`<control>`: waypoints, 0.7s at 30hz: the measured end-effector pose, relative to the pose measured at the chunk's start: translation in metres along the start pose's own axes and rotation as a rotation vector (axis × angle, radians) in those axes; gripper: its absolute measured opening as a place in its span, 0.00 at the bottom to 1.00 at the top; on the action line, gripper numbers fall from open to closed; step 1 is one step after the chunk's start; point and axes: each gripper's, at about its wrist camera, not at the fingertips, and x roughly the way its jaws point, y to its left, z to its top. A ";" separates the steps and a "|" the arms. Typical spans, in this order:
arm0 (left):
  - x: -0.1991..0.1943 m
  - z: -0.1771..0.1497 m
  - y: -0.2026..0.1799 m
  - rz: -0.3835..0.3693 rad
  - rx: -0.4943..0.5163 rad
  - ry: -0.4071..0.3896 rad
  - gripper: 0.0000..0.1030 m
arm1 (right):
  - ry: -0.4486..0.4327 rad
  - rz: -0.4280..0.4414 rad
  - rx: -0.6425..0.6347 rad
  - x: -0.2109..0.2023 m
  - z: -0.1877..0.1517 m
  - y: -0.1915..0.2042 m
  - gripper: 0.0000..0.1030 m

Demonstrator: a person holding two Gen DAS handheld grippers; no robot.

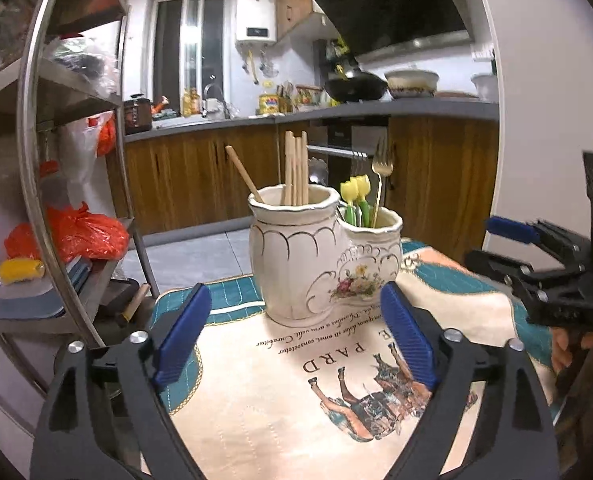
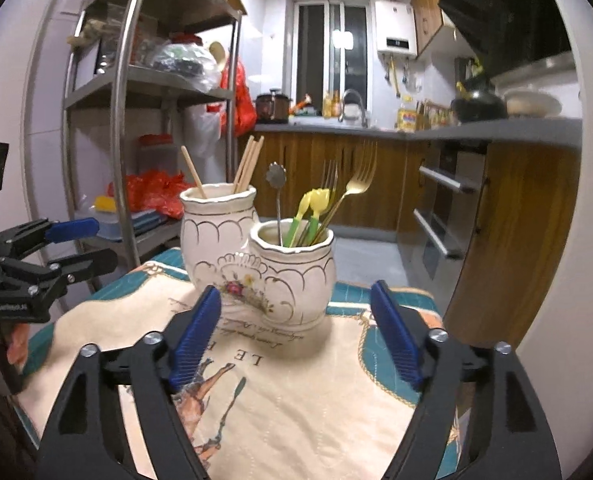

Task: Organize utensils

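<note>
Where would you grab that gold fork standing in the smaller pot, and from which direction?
Probably the bare neck of the gold fork, just under the tines, coming from above. Its handle is sunk in the smaller pot, and only the top leans clear, away from the yellow-tipped utensils. The open right gripper is nearer that pot, so it could close across the thin stem and lift it along its lean.

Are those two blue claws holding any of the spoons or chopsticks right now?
No. The left claw and the right claw are both open and empty; the chopsticks and forks stand in the ceramic holder.
</note>
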 end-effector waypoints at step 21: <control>-0.003 -0.004 0.000 0.016 -0.014 -0.069 0.95 | -0.047 -0.002 0.038 -0.007 0.000 -0.003 0.93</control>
